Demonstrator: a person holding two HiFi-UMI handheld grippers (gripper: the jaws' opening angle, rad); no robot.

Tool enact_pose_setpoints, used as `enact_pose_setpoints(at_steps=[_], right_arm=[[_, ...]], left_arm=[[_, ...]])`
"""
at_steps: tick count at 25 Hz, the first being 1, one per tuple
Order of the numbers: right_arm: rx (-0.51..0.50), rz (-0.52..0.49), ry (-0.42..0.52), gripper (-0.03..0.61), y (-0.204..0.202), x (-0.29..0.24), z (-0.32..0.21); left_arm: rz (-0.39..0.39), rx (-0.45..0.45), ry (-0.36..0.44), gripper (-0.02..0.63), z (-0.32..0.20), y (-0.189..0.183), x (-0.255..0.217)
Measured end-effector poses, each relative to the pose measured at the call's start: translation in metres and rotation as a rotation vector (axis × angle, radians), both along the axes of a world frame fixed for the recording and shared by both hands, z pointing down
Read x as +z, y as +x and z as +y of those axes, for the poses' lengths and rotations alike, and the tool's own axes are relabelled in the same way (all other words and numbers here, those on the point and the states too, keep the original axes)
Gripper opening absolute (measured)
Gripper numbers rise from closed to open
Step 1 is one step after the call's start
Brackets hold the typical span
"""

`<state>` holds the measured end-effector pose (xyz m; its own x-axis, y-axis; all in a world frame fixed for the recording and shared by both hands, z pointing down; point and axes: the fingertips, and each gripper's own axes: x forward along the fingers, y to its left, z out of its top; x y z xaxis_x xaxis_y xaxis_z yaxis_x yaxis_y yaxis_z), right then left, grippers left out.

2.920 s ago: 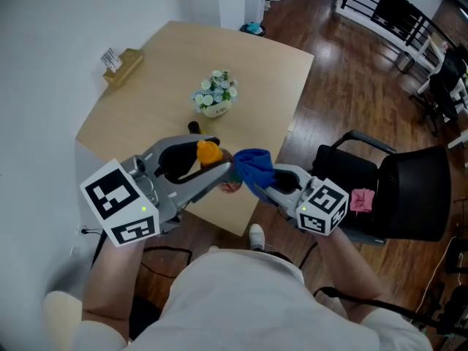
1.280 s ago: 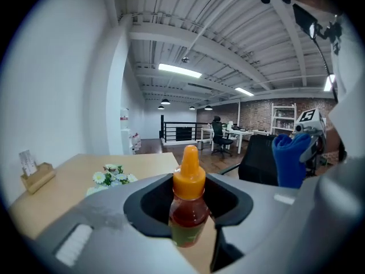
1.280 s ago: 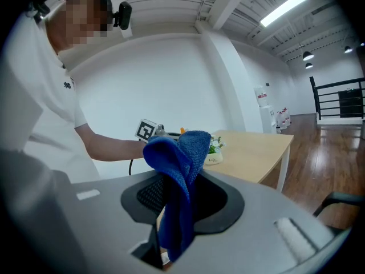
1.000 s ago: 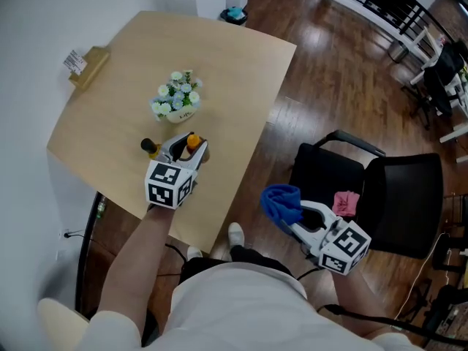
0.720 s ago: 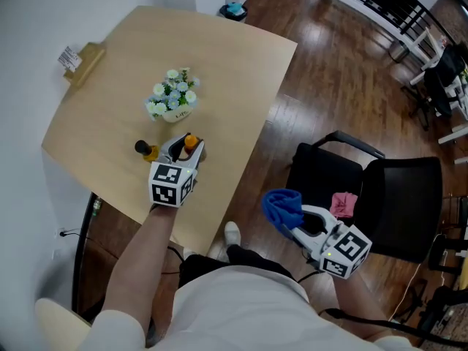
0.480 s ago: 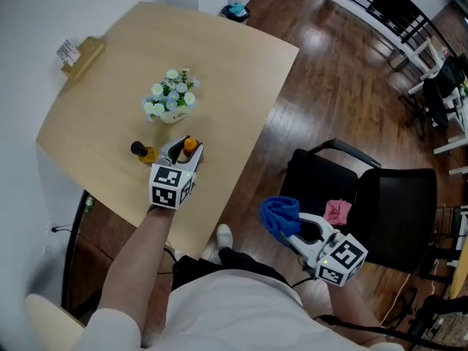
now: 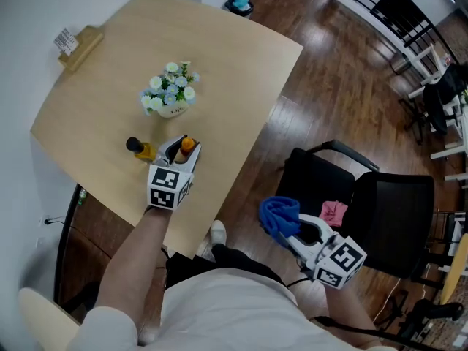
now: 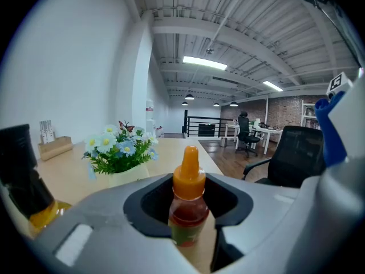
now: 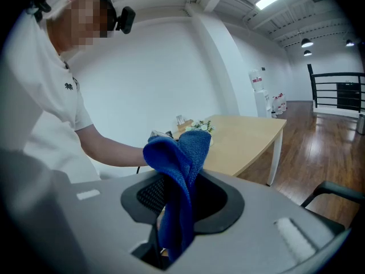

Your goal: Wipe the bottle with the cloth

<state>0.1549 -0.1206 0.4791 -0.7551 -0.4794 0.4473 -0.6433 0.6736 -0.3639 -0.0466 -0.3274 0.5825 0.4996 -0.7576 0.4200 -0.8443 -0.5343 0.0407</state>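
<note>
A small bottle (image 7: 187, 147) with an orange cap and reddish contents stands on the wooden table (image 7: 234, 64) near its front edge. My left gripper (image 7: 180, 152) is shut on it, and in the left gripper view the bottle (image 8: 187, 201) stands upright between the jaws of that gripper (image 8: 191, 241). My right gripper (image 7: 289, 229) hangs off the table, over the floor to the right, shut on a blue cloth (image 7: 280, 213). In the right gripper view the cloth (image 9: 181, 170) rises in a fold from the pinched jaws. Cloth and bottle are well apart.
A second bottle (image 7: 137, 148) with a black cap and yellow liquid stands just left of the held one. Behind them is a white pot of flowers (image 7: 170, 97). A wooden card holder (image 7: 77, 44) sits at the far left edge. A black chair (image 7: 380, 210) carries a pink rag (image 7: 333, 212).
Earlier both grippers were raised together, cloth against the bottle. The left has since set the bottle down on the table and the right has drawn away to the right with the cloth.
</note>
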Motion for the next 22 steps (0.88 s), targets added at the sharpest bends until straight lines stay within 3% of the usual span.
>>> enact_pose_setpoints(at_steps=[10,13,15,22], right_arm=[[-0.037,0.004,0.003,0.117,-0.010,0.001,-0.002],[-0.046,-0.001,0.017,0.117,-0.012,-0.003,-0.005],[-0.050,-0.006,0.027,0.117,-0.012,-0.004,-0.005],[-0.055,-0.061,0.063,0.117,-0.022,-0.011,-0.009]], left_arm=[[-0.013,-0.011,0.029,0.172,0.001,0.000,0.004],[-0.033,-0.013,0.043,0.226,-0.001,-0.002,-0.003],[-0.047,-0.011,0.060,0.229,0.002,-0.005,-0.011],[-0.006,-0.026,0.081,0.229,0.063,-0.028,-0.055]])
